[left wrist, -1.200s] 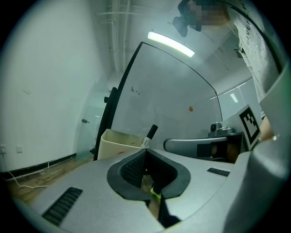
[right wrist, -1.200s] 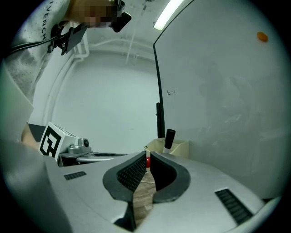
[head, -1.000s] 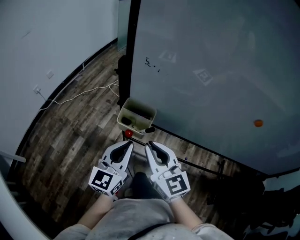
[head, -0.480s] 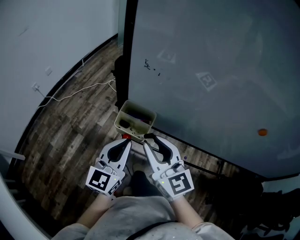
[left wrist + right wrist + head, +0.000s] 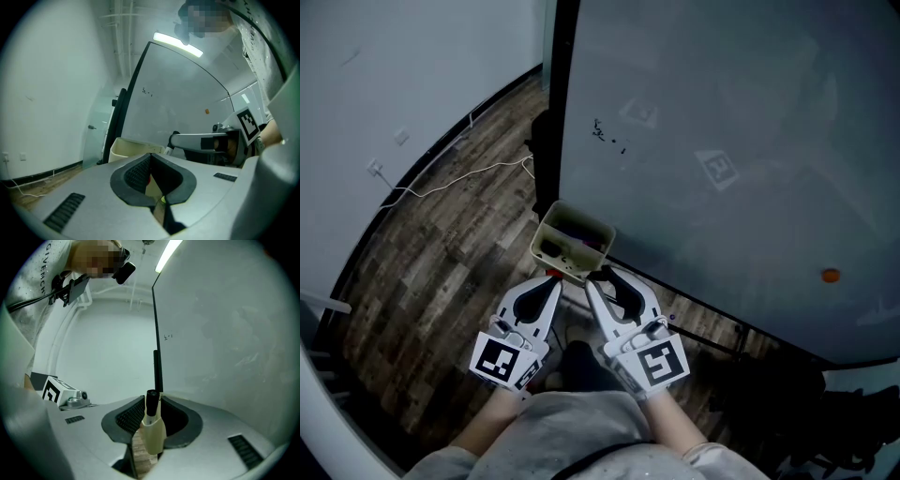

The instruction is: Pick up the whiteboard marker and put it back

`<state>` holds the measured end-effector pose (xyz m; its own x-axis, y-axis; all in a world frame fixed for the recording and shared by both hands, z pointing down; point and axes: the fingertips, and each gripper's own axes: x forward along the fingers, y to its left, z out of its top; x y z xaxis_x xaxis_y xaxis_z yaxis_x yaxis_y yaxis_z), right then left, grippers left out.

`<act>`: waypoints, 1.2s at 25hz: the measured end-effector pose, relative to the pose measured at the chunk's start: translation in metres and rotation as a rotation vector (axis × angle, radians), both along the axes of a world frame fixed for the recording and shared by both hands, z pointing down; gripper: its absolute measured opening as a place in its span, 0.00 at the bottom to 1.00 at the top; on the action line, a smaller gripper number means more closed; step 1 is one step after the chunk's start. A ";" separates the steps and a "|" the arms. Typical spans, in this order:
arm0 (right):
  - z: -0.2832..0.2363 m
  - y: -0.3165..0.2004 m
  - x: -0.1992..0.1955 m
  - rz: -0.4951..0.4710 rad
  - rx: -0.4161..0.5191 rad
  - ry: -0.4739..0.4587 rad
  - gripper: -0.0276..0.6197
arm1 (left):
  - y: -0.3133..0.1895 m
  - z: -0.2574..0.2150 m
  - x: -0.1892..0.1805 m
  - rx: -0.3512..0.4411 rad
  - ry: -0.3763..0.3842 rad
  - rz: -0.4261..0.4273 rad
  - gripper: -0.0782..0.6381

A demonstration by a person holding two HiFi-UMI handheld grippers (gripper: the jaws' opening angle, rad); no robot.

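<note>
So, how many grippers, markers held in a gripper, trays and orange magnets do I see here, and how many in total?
Grippers: 2, the left gripper and the right gripper
Whiteboard marker, held in the right gripper: 1
Tray: 1
Orange magnet: 1
Total: 5

Cream tray [image 5: 542, 234], black-capped white marker [image 5: 151, 404], brown wood-grain floor [image 5: 441, 272].

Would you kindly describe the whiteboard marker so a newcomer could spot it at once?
Find the big whiteboard, then the beige tray at its lower left corner. Beside the tray, the right gripper pinches the marker: white barrel, black cap.
</note>
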<state>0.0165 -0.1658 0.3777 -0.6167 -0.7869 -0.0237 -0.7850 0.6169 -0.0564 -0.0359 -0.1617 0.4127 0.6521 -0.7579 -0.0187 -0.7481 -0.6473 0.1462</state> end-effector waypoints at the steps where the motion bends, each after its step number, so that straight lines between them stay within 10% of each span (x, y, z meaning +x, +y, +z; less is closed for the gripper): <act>1: 0.000 -0.001 0.000 0.000 0.000 -0.002 0.20 | 0.000 0.001 -0.001 -0.001 0.000 -0.003 0.13; 30: -0.014 -0.011 -0.005 -0.044 0.016 -0.028 0.16 | -0.007 0.002 -0.014 -0.013 -0.005 -0.054 0.13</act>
<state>0.0117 -0.1772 0.3633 -0.6498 -0.7583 -0.0533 -0.7552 0.6519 -0.0679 -0.0498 -0.1689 0.4152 0.6102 -0.7922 -0.0052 -0.7827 -0.6039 0.1503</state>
